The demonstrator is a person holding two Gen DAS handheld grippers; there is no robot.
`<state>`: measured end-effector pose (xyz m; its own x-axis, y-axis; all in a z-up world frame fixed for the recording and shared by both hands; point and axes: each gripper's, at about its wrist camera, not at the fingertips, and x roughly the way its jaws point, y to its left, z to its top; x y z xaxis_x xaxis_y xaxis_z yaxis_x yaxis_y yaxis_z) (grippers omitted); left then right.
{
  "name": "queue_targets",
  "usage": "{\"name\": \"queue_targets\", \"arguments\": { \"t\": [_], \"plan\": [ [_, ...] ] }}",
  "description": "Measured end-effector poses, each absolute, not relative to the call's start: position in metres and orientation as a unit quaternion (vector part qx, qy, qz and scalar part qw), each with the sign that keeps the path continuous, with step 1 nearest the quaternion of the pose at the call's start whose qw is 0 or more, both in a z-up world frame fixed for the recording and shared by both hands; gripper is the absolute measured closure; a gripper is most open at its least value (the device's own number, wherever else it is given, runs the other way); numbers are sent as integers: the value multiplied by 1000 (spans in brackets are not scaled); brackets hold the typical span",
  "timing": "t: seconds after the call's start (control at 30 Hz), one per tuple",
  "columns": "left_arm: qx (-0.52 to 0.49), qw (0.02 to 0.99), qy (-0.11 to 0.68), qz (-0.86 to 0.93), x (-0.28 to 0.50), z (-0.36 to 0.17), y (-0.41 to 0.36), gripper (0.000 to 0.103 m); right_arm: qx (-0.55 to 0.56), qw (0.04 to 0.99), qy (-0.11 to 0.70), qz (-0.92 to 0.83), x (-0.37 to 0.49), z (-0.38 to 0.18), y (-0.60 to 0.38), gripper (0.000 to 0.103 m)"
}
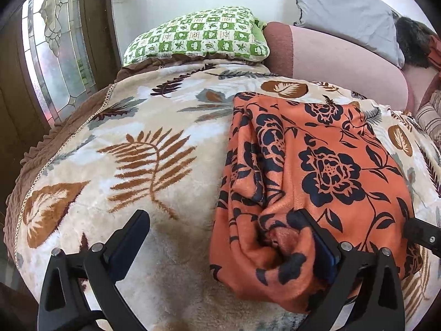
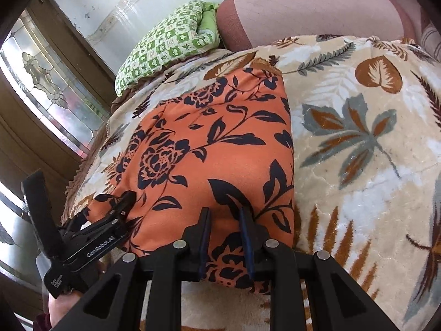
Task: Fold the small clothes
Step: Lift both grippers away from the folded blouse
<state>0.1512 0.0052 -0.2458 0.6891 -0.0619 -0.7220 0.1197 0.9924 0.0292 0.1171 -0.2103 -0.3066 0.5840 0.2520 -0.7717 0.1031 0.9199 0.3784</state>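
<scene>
Right wrist view: my right hand-held gripper [image 2: 224,215] pinches the orange floral garment [image 2: 209,143] at the bed's [image 2: 358,165] near edge; left hand-held gripper [image 1: 220,218] gapes wide, one finger over cloth. Keep the fold edges aligned.

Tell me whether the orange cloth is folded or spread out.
Folded. The orange cloth lies doubled on the blanket, layered edges bunched along one side.

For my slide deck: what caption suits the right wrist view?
Right tongs nearly closed over the near edge of an orange floral garment on a leaf-patterned blanket.
</scene>
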Motion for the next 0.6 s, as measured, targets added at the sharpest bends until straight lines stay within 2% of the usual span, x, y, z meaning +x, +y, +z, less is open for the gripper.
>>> {"name": "queue_targets", "arguments": {
  "t": [0.23, 0.6],
  "plan": [
    [79, 926, 367, -47, 119, -218, -4, 0, 161, 905, 392, 29, 85, -270, -209, 78],
    [106, 946, 302, -60, 43, -139, -15, 0, 106, 945, 308, -4, 15, -208, -206, 78]
  ]
}}
